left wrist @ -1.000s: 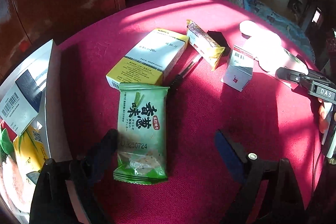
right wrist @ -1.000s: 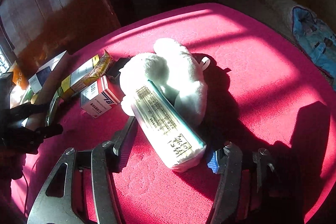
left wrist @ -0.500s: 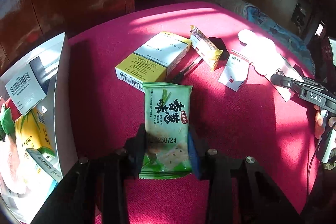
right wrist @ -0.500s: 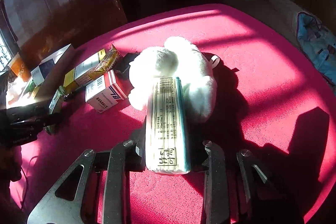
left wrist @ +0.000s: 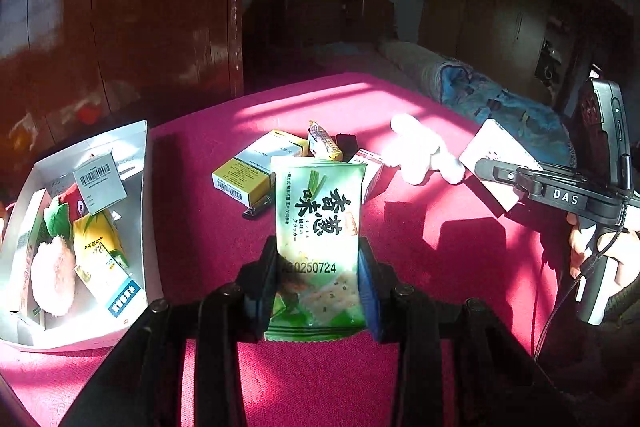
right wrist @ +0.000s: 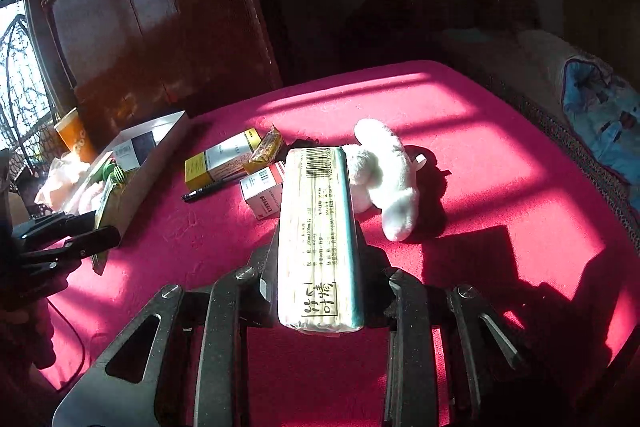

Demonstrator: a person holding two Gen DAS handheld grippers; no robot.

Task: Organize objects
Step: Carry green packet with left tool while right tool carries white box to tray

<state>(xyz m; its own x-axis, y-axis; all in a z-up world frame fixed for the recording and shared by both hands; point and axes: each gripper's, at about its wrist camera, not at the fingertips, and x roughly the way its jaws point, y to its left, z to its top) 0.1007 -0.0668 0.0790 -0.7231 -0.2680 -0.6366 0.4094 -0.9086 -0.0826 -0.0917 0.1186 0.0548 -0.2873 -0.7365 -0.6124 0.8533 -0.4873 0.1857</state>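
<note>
My left gripper is shut on a green cracker packet, lifted clear of the red tablecloth. My right gripper is shut on a long pale pack of tissues with a teal edge, also raised off the cloth. Left on the cloth are a yellow-and-white box, a yellow snack bar, a small red-and-white box, a black pen and a white plush toy. The right gripper with its pack shows at the right edge of the left wrist view.
A white cardboard box at the table's left holds several packs, a barcode carton and plush toys. Dark wooden cabinets stand behind the table. A blue patterned cloth lies at the far right. A person's hand holds the right gripper's handle.
Both grippers closed on their items lying on the cloth, the left on the green packet, the right on the tissue pack, and then lifted them up off the table.
</note>
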